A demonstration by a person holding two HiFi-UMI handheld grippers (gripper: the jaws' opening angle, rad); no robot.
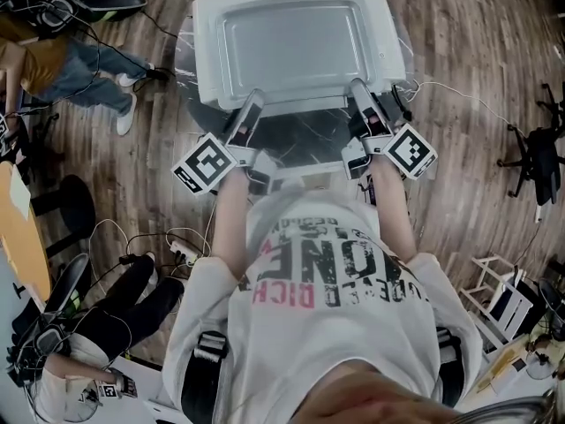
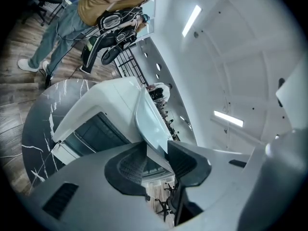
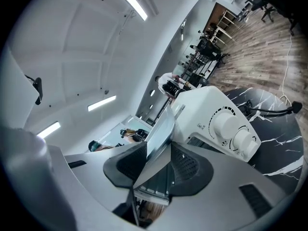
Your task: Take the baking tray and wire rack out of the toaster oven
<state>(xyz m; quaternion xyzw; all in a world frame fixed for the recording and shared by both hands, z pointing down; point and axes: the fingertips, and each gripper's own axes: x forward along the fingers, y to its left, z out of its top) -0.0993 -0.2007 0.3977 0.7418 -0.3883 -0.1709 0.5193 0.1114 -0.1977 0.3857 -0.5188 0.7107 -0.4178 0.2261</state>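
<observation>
1. gripping the baking tray (image 1: 291, 42) by its near edge with both tools: left gripper (image 1: 250, 106) at the near left corner, right gripper (image 1: 360, 92) at the near right corner.
2. in the left gripper view, dark pads (image 2: 129, 166) clenched on the tray's thin rim, with the tray stretching away from the jaws and slanting up to the right.
3. in the right gripper view, the same hold: both pads pressed on the rim from either side, with the tray's pale sheet rising away between them.
4. held out of the toaster oven (image 2: 94, 112) and over its white top, with the tray hiding almost all of the oven in the head view. cannot tell whether the tray's underside touches the oven's top.
5. standing below and just beyond both grippers, the oven rests on a round dark marbled table (image 2: 38, 124). dark glass front (image 2: 91, 133) faces the person, and two white knobs (image 3: 226, 124) sit on its right end, just beside the right gripper.
6. sitting well apart on the wood floor at the left, a person in jeans (image 1: 84, 64).
</observation>
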